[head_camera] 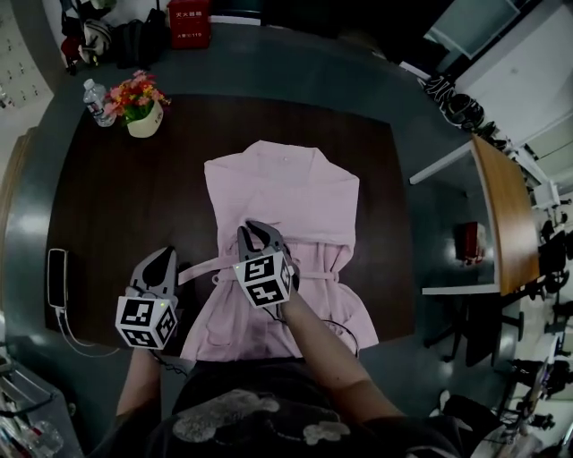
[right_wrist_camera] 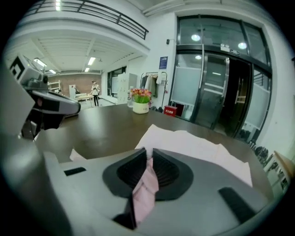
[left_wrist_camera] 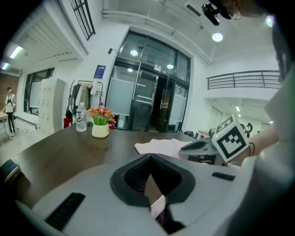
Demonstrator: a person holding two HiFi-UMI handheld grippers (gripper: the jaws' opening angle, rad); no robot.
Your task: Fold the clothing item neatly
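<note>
Gripping thin pink fabric belt [head_camera: 204,266] across pale pink cloth robe [head_camera: 295,192] with left tongs [head_camera: 166,256] and right tongs [head_camera: 252,229], both clamped shut

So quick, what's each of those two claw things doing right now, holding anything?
Left gripper: closed, pinching a thin strip, apparently the pink belt.
Right gripper: closed on a fold of the pink robe.

No legible text, brand or number. Red box [head_camera: 189,22] on the floor beyond the table: white characters, too small to read. Blue wall sign [left_wrist_camera: 99,71] beside the glass doors: print not decipherable. Marker cubes [head_camera: 264,279]: black-and-white square patterns only, no letters or digits.
</note>
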